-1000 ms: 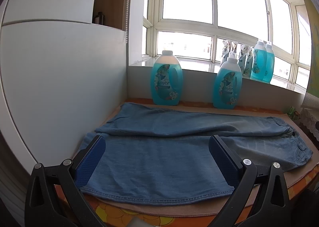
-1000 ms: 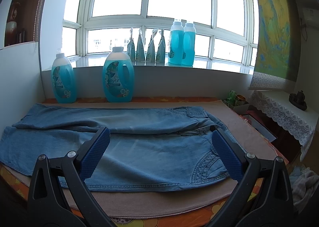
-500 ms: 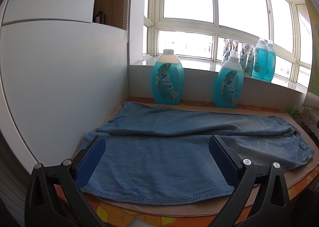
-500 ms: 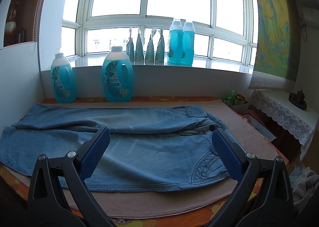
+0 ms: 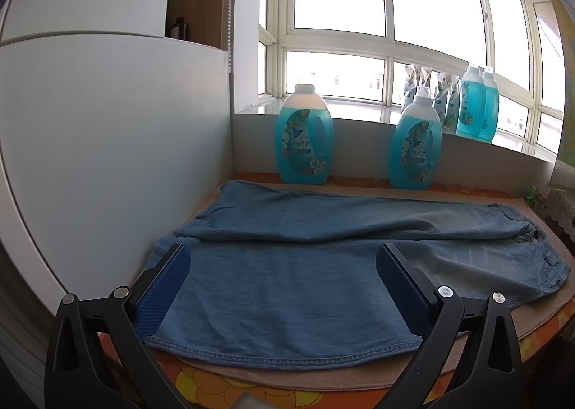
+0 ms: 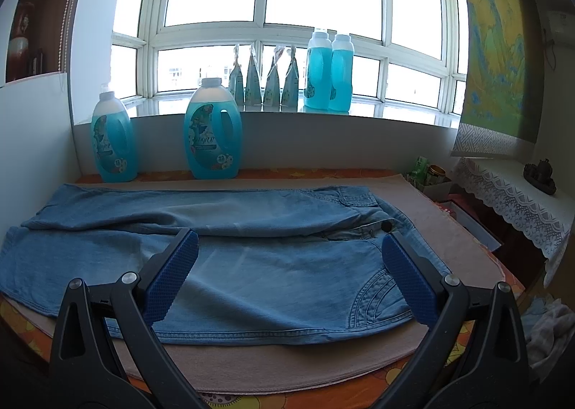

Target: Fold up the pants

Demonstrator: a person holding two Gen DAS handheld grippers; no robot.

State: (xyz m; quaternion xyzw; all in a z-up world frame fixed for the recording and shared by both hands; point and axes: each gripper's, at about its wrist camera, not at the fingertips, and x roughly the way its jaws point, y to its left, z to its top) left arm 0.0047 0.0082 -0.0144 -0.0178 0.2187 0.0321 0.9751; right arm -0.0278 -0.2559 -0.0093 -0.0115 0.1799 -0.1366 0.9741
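While both black two-finger grippers with blue ribbed pads hover spread wide and empty, the left gripper (image 5: 284, 286) over the leg end and the right gripper (image 6: 287, 276) over the waist end, the light-blue denim pants (image 6: 251, 265) lie flat lengthwise on a beige mat (image 6: 287, 358), far leg overlapping the near one.

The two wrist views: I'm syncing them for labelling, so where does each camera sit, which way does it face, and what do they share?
Left wrist: sits on the left gripper, above the near table edge, facing the window across the leg end of the jeans; its two blue-padded fingers show, spread apart.
Right wrist: sits on the right gripper, facing the window across the waist end of the jeans; its fingers show, spread apart.
Shared: the jeans, the two blue bottles on the table, the windowsill.
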